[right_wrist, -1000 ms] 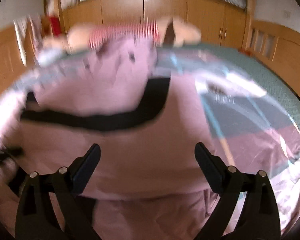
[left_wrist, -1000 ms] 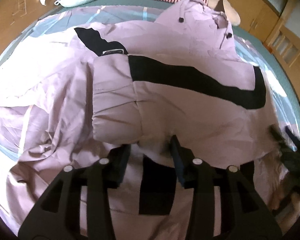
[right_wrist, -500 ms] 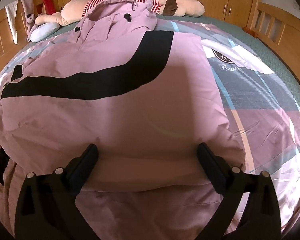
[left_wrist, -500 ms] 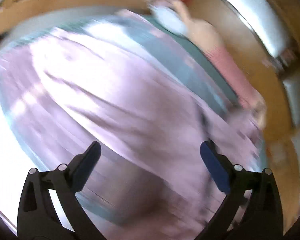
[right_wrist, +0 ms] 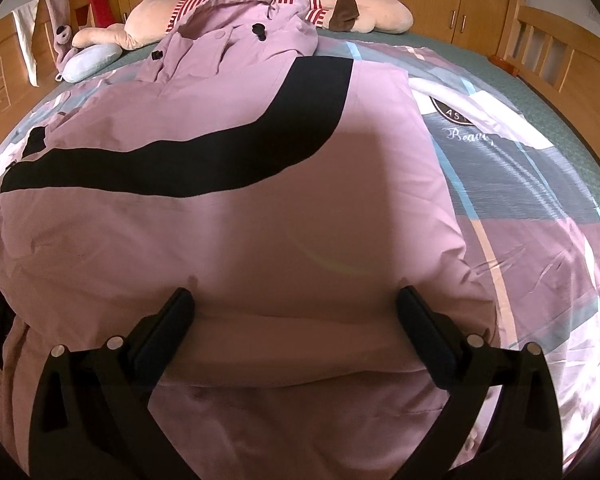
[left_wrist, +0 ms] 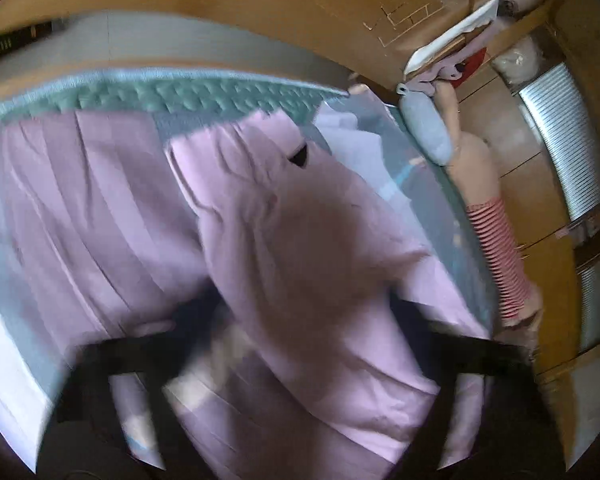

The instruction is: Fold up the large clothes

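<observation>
Left tool (left_wrist: 300,344) blurs, jaws closing over the pink jacket (right_wrist: 228,216) near the bed's (right_wrist: 560,120) edge, while right tool (right_wrist: 296,308) gapes wide.

Bed (right_wrist: 540,92), patchwork sheet: pink jacket (right_wrist: 228,220) spread centrally; plush toy (right_wrist: 364,12) beyond jacket's hood; blue cushion (right_wrist: 88,62) beside it.

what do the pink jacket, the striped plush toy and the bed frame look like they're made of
Pink jacket: smooth matte woven fabric, apparently padded, since it puffs up at its folded edge. Plush toy: soft fuzzy pile, rounded stuffed shape. Bed frame: light wood with a satin varnish, grain too faint to confirm.
</observation>
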`<state>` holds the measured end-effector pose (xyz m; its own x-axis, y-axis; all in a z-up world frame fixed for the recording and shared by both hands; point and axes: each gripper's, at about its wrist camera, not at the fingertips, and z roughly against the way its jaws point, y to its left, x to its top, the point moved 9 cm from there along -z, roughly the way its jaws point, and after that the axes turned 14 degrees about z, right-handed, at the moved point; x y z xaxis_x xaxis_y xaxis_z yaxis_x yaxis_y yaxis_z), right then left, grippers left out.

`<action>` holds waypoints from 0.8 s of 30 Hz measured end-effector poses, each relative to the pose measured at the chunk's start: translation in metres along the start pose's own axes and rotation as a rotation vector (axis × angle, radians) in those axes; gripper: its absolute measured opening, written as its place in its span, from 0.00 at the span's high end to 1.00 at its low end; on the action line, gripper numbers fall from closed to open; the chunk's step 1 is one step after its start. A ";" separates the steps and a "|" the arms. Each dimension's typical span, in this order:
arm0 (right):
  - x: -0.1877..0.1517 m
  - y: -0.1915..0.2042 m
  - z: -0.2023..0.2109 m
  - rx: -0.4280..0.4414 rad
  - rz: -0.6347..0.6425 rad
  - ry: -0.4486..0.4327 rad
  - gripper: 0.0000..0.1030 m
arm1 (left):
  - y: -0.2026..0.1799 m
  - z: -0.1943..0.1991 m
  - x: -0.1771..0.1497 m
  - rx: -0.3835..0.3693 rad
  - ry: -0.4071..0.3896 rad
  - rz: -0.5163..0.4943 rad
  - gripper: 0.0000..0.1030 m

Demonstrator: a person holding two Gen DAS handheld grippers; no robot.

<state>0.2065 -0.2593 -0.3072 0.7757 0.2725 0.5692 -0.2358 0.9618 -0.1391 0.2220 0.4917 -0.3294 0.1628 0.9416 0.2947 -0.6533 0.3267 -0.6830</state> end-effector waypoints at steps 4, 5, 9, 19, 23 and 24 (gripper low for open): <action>0.000 0.001 0.000 -0.003 0.001 0.002 0.01 | -0.021 0.020 0.008 -0.159 -0.011 0.011 0.97; 0.000 0.001 0.000 -0.004 0.002 0.004 0.01 | -0.034 0.030 0.006 -0.188 -0.015 -0.003 0.97; 0.001 0.001 0.000 -0.009 0.007 0.010 0.01 | -0.126 0.085 -0.038 -0.347 -0.012 -0.174 0.96; 0.008 -0.013 0.027 0.110 -0.172 -0.021 0.01 | -0.238 0.159 -0.420 -0.560 0.491 -0.937 0.93; 0.005 -0.039 0.050 0.191 -0.333 -0.048 0.01 | -0.213 0.140 -0.491 -0.401 0.542 -1.182 0.76; 0.003 -0.047 0.053 0.214 -0.387 -0.058 0.01 | -0.212 0.137 -0.492 -0.391 0.529 -1.193 0.69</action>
<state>0.1883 -0.3049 -0.2560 0.7981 -0.1147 0.5915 -0.0548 0.9638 0.2608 0.1792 -0.0518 -0.2374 0.7954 -0.0376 0.6050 0.3188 0.8748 -0.3648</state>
